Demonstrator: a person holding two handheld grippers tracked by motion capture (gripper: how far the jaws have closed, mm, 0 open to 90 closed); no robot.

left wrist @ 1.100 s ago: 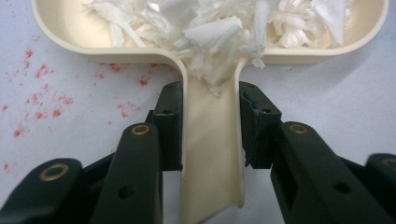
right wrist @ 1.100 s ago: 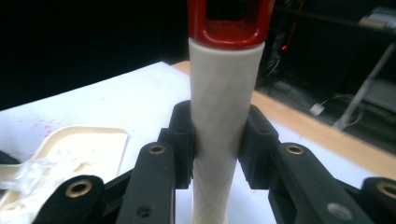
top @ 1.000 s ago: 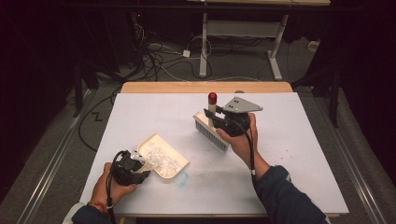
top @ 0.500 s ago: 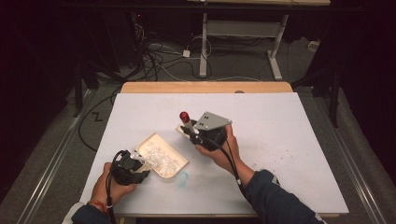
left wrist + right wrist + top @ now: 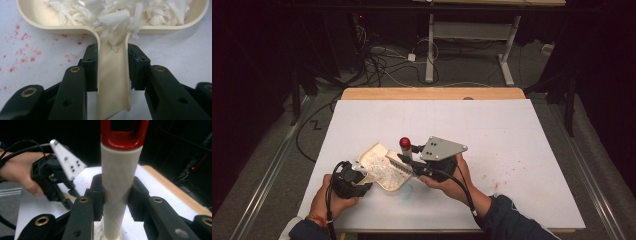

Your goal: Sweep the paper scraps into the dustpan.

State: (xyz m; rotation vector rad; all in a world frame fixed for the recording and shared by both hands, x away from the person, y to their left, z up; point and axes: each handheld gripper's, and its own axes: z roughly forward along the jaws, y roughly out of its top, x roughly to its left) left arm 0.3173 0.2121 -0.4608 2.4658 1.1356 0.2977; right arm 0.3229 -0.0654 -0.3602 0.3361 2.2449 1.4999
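Note:
A cream dustpan (image 5: 373, 153) lies on the white table at front left with white paper scraps (image 5: 382, 167) heaped in it. My left gripper (image 5: 353, 181) is shut on its handle (image 5: 112, 80), and the scraps (image 5: 120, 12) spill down toward the jaws. My right gripper (image 5: 418, 164) is shut on a hand brush with a white handle (image 5: 120, 182) and a red end (image 5: 404, 143). The brush's bristles (image 5: 398, 164) sit over the pan's right side, among the scraps.
The white table (image 5: 512, 130) has faint red specks (image 5: 499, 185) at right and more red specks (image 5: 22, 47) beside the pan. A wooden edge (image 5: 432, 93) runs along the back. In the right gripper view, the left gripper (image 5: 53, 178) and its hand appear.
My right gripper has carried the brush from the middle of the table to the left and nearer the person, onto the dustpan. The left gripper and pan have stayed put.

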